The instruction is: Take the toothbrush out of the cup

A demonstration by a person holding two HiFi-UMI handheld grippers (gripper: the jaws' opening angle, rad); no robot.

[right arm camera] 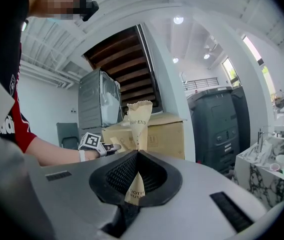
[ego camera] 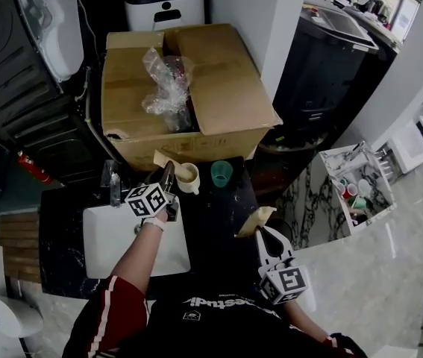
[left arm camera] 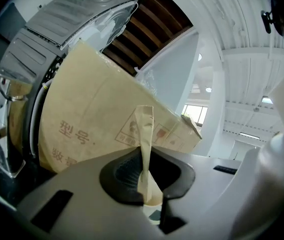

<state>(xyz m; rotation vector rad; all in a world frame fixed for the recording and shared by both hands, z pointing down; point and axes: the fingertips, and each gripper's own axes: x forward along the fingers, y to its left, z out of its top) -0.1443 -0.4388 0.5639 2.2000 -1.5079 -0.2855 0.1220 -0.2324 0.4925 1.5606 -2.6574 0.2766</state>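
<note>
Left claw (left arm camera: pixel 146 181) is pinching a paper-wrapped toothbrush (left arm camera: pixel 144 134) beside the cream cup (ego camera: pixel 188 177) on the black bench (ego camera: pixel 218 215); right claw (right arm camera: pixel 135 184) is gripping another paper packet (right arm camera: pixel 137 116). Only the head view is showing the white sink (ego camera: pixel 107 237).

Washbasin corner in open hall (home or showroom, unclear). White sink (ego camera: pixel 107 246) set in black stone counter (ego camera: pixel 218 222) below left claw (ego camera: pixel 168 171); tap (ego camera: pixel 113 186) just left of it; green cup (ego camera: pixel 221 173) to right; staircase underside (left arm camera: pixel 147 24) overhead; polished floor (ego camera: pixel 375 274).
</note>
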